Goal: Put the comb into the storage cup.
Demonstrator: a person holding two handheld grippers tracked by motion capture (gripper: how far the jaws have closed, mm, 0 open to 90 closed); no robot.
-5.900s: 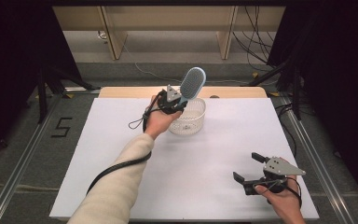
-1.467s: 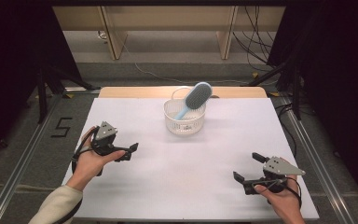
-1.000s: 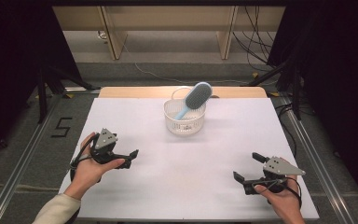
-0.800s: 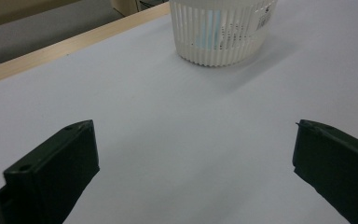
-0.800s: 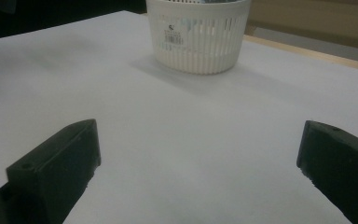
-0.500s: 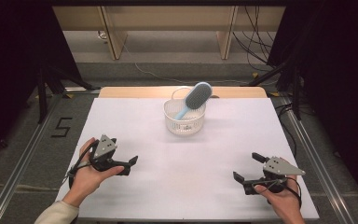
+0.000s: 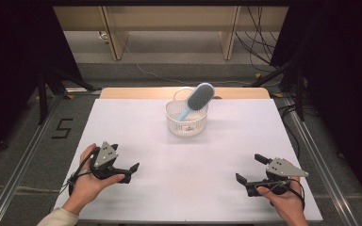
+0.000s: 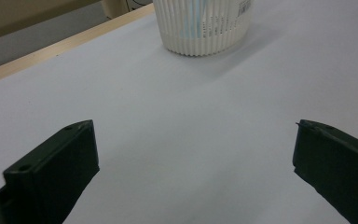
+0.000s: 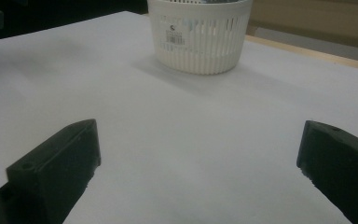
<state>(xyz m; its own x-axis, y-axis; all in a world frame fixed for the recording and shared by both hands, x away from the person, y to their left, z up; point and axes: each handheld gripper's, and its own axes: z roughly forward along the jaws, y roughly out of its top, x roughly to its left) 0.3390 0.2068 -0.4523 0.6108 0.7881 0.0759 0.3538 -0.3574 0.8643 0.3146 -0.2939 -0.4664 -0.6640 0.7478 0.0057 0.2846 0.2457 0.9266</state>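
Jaws spread wide on left gripper (image 7: 131, 170) and right gripper (image 7: 249, 170), both low over white table (image 7: 207, 188), hairbrush (image 7: 197, 100) leaning in white basket (image 7: 186, 125) well beyond

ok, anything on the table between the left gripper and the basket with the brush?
Nothing. In the left gripper view, bare white table runs from the open jaws up to the basket. The high view agrees: left gripper, basket, brush, empty surface between.
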